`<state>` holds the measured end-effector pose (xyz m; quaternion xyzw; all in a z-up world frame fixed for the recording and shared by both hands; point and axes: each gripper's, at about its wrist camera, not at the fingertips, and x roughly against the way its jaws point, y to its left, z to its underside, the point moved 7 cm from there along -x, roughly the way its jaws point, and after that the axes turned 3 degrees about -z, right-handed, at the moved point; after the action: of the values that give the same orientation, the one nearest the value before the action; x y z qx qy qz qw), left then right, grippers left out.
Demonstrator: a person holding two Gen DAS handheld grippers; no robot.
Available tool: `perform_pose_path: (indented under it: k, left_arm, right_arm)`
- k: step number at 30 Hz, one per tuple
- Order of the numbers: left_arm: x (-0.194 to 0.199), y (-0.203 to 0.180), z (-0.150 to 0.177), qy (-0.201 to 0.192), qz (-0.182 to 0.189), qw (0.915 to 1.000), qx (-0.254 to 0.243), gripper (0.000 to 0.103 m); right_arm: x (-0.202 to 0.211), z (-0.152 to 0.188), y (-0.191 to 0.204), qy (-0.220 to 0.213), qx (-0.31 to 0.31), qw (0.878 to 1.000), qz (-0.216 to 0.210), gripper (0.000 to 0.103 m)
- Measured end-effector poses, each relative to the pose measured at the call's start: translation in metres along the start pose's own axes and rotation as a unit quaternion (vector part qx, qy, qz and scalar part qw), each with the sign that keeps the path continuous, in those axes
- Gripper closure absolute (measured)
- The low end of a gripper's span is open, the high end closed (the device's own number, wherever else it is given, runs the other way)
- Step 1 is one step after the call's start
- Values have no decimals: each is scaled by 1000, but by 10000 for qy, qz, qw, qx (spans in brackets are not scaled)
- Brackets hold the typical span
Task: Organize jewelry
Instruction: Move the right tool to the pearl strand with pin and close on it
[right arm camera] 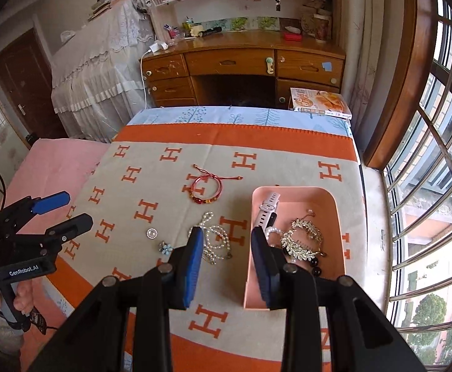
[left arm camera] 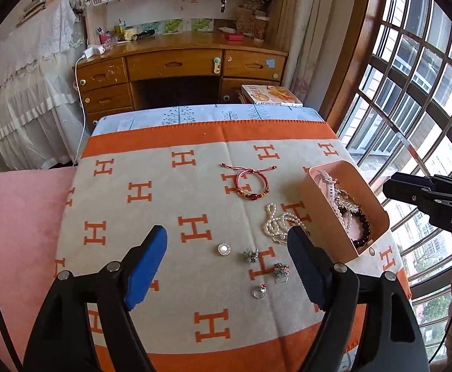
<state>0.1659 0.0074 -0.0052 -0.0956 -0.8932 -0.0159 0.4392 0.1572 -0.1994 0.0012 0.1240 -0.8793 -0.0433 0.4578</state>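
Note:
A pink tray [left arm camera: 328,170] [right arm camera: 334,204] sits at the right of the H-patterned blanket, holding a white watch [right arm camera: 268,209], a gold leaf hairpiece [right arm camera: 303,238] and a dark bead bracelet [left arm camera: 362,228]. On the blanket lie a red cord bracelet [left arm camera: 252,183] [right arm camera: 206,187], a pearl necklace [left arm camera: 277,221] [right arm camera: 215,240], a round brooch [left arm camera: 223,249] [right arm camera: 152,233], a flower piece [left arm camera: 250,254] [right arm camera: 165,247] and two rings [left arm camera: 281,270] [left arm camera: 259,291]. My left gripper [left arm camera: 227,241] [right arm camera: 63,209] is open above the small pieces. My right gripper [right arm camera: 227,240] is open, straddling the tray's left wall.
The blanket [left arm camera: 164,161] covers a small table beside a pink cushion [left arm camera: 15,217]. A wooden desk [left arm camera: 179,65] stands behind, a book [left arm camera: 272,94] at its foot. A barred window [left arm camera: 412,108] runs along the right.

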Motion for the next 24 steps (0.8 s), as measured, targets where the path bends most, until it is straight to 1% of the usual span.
perform_pose_path:
  k: [4,7,12,16,17,18,20,24]
  left_arm:
    - [3,5,-2,-8,-37,10000,-18,23]
    - [-2,7,1,73,-21,10000,-7,24]
    - [-12,12,9,181,50,9998,42,24]
    - [-22,23,16,281,66,9995,145,23]
    - [-25,26,18,314,68,9993,185,23]
    - [-28,30,20,350,77,9991,232,23]
    - [-34,37,24,418,95,9985,329,24]
    - [-44,51,31,522,121,9974,488,23]
  right_arm:
    - [-3,-4,16,58,100,9998,-145,71]
    - [-17,-3,25,230,138,9994,-206,71]
    - [-58,3,31,701,81,9970,-319,71]
    - [-96,10,32,1077,-5,9934,-396,71]
    - [-106,11,33,1166,24,9924,-402,69]
    - [-115,12,32,1254,65,9914,-364,63]
    - [-131,14,31,1426,41,9894,-275,59]
    - [-157,19,29,1748,-159,9841,-264,59]
